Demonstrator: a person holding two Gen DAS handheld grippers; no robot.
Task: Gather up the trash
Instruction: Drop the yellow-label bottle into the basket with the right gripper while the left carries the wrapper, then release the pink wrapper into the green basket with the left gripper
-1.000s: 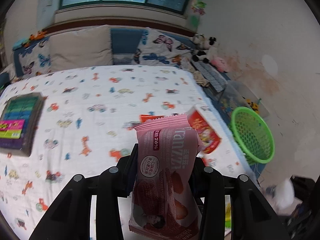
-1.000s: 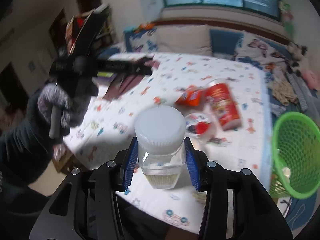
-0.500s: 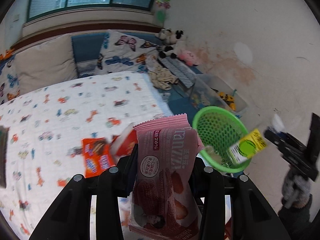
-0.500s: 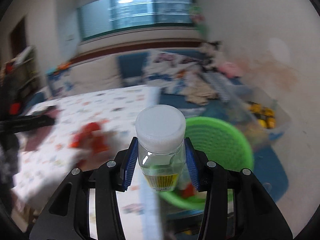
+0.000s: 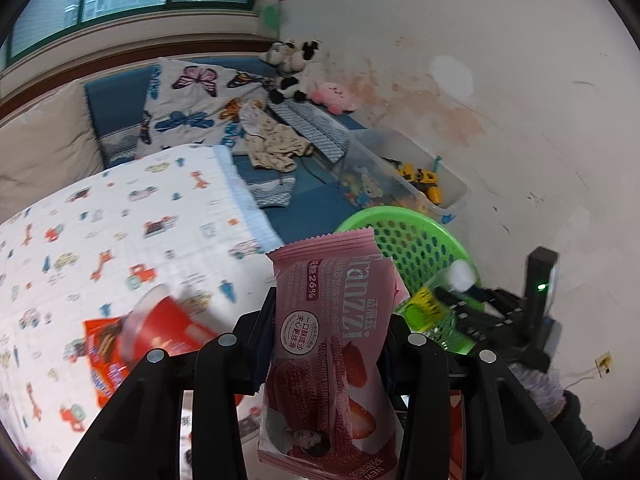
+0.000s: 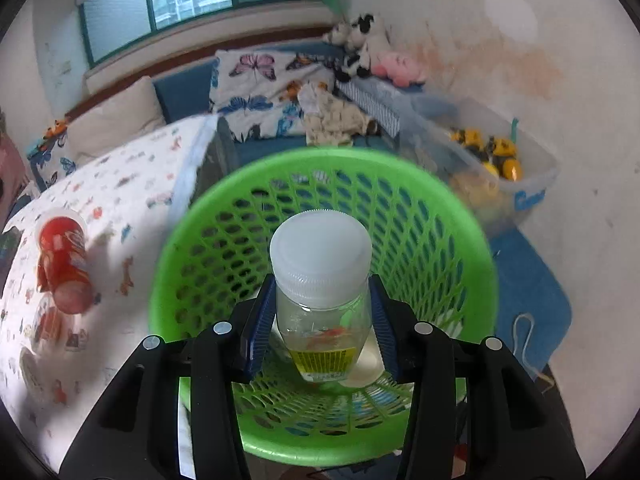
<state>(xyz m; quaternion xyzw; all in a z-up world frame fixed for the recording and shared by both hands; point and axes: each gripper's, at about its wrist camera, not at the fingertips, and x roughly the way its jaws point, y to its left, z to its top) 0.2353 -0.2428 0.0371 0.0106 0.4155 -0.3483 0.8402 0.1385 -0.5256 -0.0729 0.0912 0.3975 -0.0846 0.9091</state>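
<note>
Jar clamped in right hand-held gripper over basket rim (left pinches wrapper).

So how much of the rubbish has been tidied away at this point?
Done: the green basket already holds at least a pale round piece at its bottom. In hand: the right gripper holds a clear jar over the basket, and the left gripper holds a pink snack wrapper near it; neither is dropped yet. Left: a red canister and an orange packet lie on the bed.
</note>
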